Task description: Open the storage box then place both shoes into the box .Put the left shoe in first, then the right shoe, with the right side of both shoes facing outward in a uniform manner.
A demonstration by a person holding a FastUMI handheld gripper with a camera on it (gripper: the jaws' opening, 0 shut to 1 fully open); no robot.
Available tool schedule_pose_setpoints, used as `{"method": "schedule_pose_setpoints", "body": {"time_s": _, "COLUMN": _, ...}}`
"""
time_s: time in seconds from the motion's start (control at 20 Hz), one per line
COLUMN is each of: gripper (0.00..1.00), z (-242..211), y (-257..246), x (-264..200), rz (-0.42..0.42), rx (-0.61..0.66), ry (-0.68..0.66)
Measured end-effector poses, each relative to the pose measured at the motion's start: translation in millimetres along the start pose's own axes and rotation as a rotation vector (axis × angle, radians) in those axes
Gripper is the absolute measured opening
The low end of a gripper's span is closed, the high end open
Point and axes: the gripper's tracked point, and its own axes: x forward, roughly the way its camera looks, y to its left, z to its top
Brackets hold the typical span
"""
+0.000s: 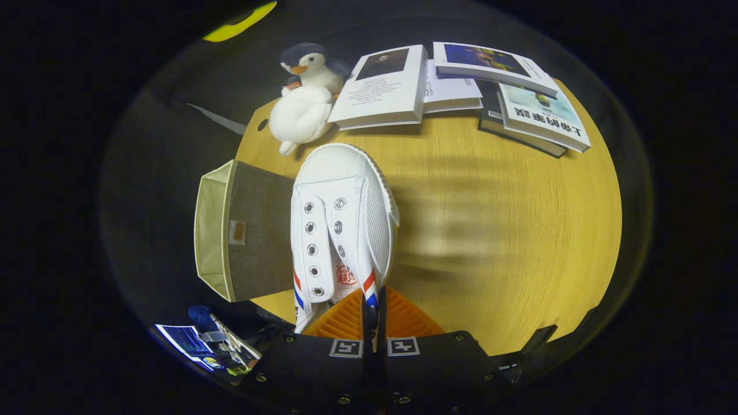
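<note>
White shoe (341, 225) clamped in tongs (373, 311), toe ahead, storage box (239, 236) alongside.

White shoe (346, 225) with red and blue stripes, grey-and-beige storage box (239, 239), yellow wood-grain counter (507, 230), white-and-navy plush penguin (305, 92)

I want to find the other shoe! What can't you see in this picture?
- Inside of the storage box, gripper view: it faces sideways, so its wall hides what is in it.
- Heel of the white shoe: covered by the tool, shut on its side wall.
- Table beside the shoe: smeared by motion blur.
- Lower books: covered by the ones stacked above.
</note>
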Motion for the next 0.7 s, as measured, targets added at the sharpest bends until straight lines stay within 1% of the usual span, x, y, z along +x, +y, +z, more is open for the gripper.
{"method": "schedule_pose_setpoints", "body": {"time_s": 0.2, "gripper": 0.01, "z": 14, "y": 43, "x": -4, "rz": 0.026, "rx": -0.064, "ry": -0.012}}
{"method": "schedule_pose_setpoints", "body": {"time_s": 0.4, "gripper": 0.01, "z": 31, "y": 84, "x": -2, "rz": 0.020, "rx": -0.140, "ry": -0.026}}
{"method": "schedule_pose_setpoints", "body": {"time_s": 0.6, "gripper": 0.01, "z": 44, "y": 137, "x": -5, "rz": 0.074, "rx": -0.209, "ry": -0.040}}
{"method": "schedule_pose_setpoints", "body": {"time_s": 0.7, "gripper": 0.01, "z": 49, "y": 158, "x": -5, "rz": 0.080, "rx": -0.248, "ry": -0.043}}
